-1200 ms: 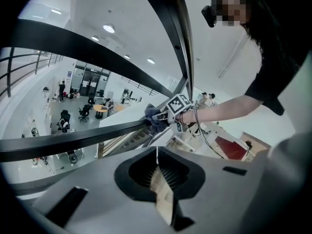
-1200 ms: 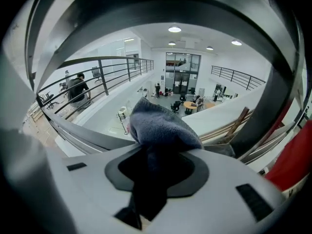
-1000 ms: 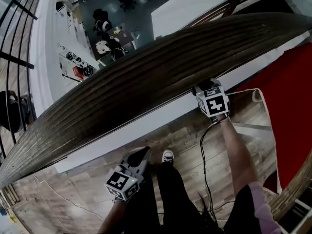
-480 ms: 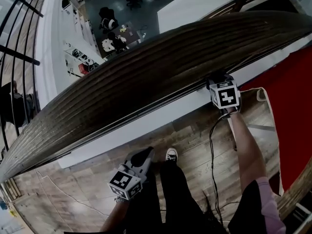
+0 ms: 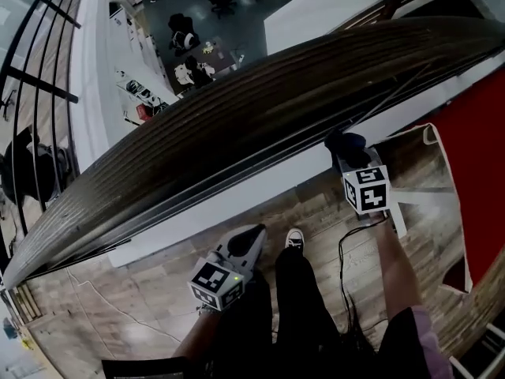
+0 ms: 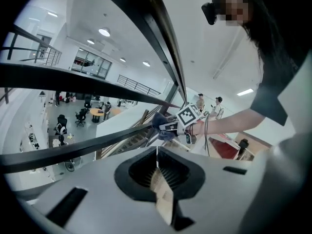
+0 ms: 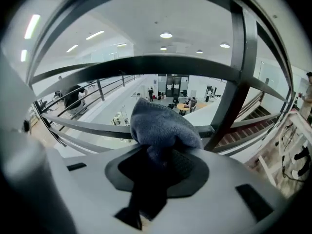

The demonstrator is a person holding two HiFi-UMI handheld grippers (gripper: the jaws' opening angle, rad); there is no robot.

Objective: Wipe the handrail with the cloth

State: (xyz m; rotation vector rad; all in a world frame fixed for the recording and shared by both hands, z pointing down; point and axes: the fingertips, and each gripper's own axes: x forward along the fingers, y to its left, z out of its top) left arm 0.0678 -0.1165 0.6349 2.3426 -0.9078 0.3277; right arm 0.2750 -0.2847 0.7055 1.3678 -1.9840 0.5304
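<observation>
Light wood-plank floor (image 5: 118, 290) fills the lower frame. Red covering (image 5: 483, 156) at right edge. Dark office chairs (image 5: 183, 26) on lower level, upper centre. Round recessed ceiling lights (image 7: 166, 35) lit.

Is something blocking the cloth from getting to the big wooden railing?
No, nothing visible blocks it. The right gripper is clamped on the cloth and holds it right by the near edge of the handrail. Nothing shows between them.
</observation>
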